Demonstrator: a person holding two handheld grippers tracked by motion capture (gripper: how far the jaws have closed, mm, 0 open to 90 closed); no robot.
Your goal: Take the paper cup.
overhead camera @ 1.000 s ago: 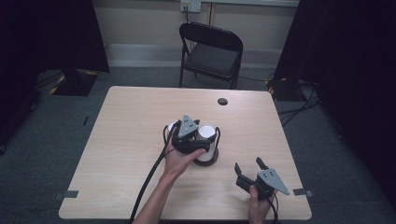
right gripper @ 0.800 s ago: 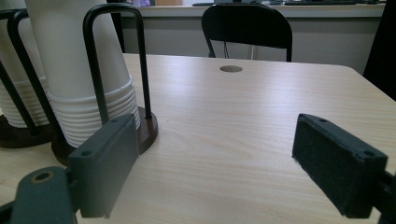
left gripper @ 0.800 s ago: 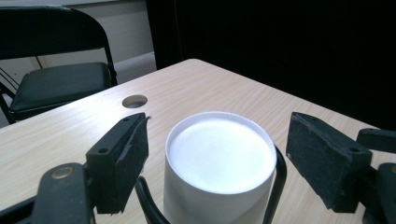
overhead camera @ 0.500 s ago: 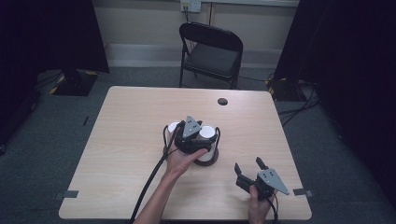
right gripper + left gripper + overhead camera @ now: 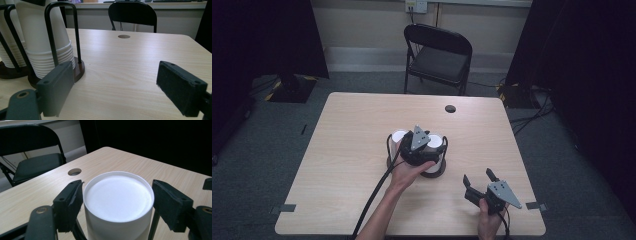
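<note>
Two stacks of upturned white paper cups stand mid-table in black wire holders on dark round bases (image 5: 434, 172). My left gripper (image 5: 424, 142) hangs over the right-hand stack (image 5: 437, 141). In the left gripper view the top cup (image 5: 117, 202) sits between the jaws of the left gripper (image 5: 117, 187). The pads stand close beside its rim and it is open. My right gripper (image 5: 477, 176) rests near the front right of the table, open and holding nothing. In the right gripper view that gripper (image 5: 115, 75) faces bare wood, with the nearer stack (image 5: 37, 32) and its wire hoop (image 5: 61, 15) to its left.
The light wooden table (image 5: 347, 150) has a round cable hole (image 5: 450, 108) near its far edge. A black folding chair (image 5: 437, 55) stands behind the table. Black cables trail from both grippers toward the front edge. A second stack (image 5: 7, 50) shows at the far left.
My left gripper has edged slightly right and lower over the cup stack. The right gripper has stayed where it was, still open.
</note>
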